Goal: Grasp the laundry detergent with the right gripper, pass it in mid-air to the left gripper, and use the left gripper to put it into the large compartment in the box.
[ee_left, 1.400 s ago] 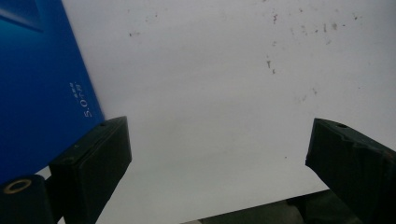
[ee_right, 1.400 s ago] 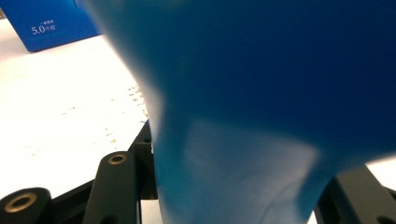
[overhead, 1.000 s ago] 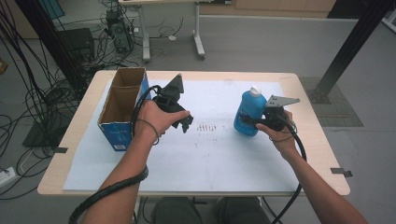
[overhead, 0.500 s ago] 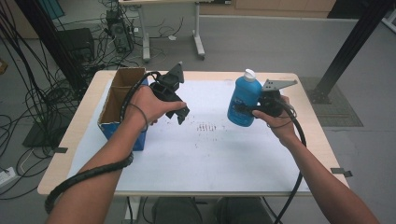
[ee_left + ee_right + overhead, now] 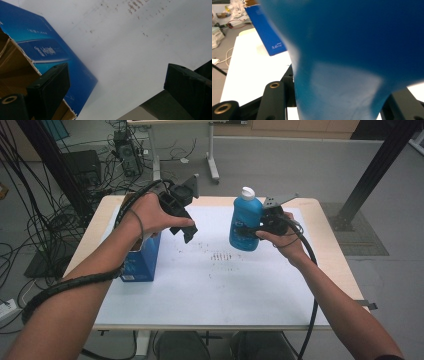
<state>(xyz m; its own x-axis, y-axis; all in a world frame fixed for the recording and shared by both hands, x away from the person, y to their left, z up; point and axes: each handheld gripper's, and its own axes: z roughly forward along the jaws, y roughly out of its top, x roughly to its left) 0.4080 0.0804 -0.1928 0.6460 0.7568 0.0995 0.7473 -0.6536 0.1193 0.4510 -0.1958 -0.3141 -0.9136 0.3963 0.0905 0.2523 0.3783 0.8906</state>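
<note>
Over at about 2 o'clock from the middle of the table (image 5: 330, 270), your right gripper (image 5: 250, 231) has its jaws clamped on the blue bottle (image 5: 245, 222), pinching it low on its body so it stands pretty much upright with the white cap (image 5: 247, 193) pointing to 12 o'clock. It looks lifted clear of the white sheet (image 5: 210, 295) rather than sitting on it, though from the high view you can't be totally sure of the gap. In the right gripper view the bottle (image 5: 352, 50) is a big blue blur squeezed between the two black jaws, with the blue box (image 5: 268, 32) off at 10 o'clock behind it. Your left gripper (image 5: 187, 232) hangs in the air at roughly 10 o'clock from the table's middle, just beside the open cardboard box (image 5: 142, 262), which stands on the sheet near the table's left edge. Its jaws stand wide apart with nothing between them, and they point down and toward 4 o'clock. In the left gripper view you can see the box's blue side (image 5: 50, 50) and its torn brown flap (image 5: 15, 65) at 9 o'clock, with bare sheet between the jaws. Some small brownish specks (image 5: 217, 255) sit on the sheet between your two hands, a bit toward 6 o'clock from the bottle. The two grippers are well apart, with cables trailing back along both forearms.
</note>
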